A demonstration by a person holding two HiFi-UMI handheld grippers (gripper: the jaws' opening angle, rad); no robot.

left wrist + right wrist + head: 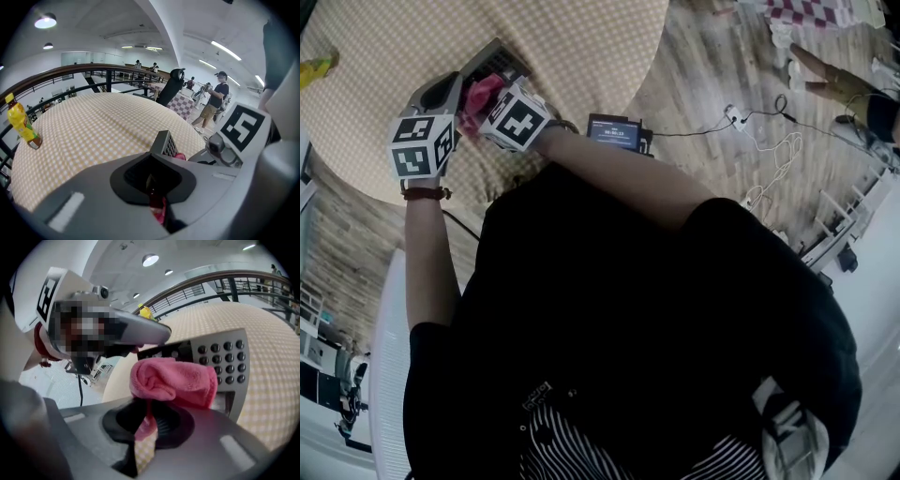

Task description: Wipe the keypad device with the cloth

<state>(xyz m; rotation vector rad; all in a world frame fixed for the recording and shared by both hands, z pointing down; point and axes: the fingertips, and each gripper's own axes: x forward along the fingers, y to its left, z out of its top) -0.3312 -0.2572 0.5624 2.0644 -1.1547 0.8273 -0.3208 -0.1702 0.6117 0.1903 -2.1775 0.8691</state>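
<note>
The grey keypad device (225,362) with dark round keys is held tilted above the checkered table (394,37); in the head view the keypad device (492,61) shows at the top left. A bunched pink cloth (173,380) is pressed on its face beside the keys. My right gripper (147,420) is shut on the cloth, which shows between the two marker cubes as the pink cloth (480,98). My left gripper (150,185) is shut on one end of the device, whose corner (166,143) sticks up past the jaws. The left gripper (461,84) and right gripper (490,108) are close together.
A yellow bottle (21,123) stands near the round table's far edge. A small screen (614,131) sits by the table's rim, with cables (769,150) on the wooden floor. People (215,101) stand beyond a railing (93,70).
</note>
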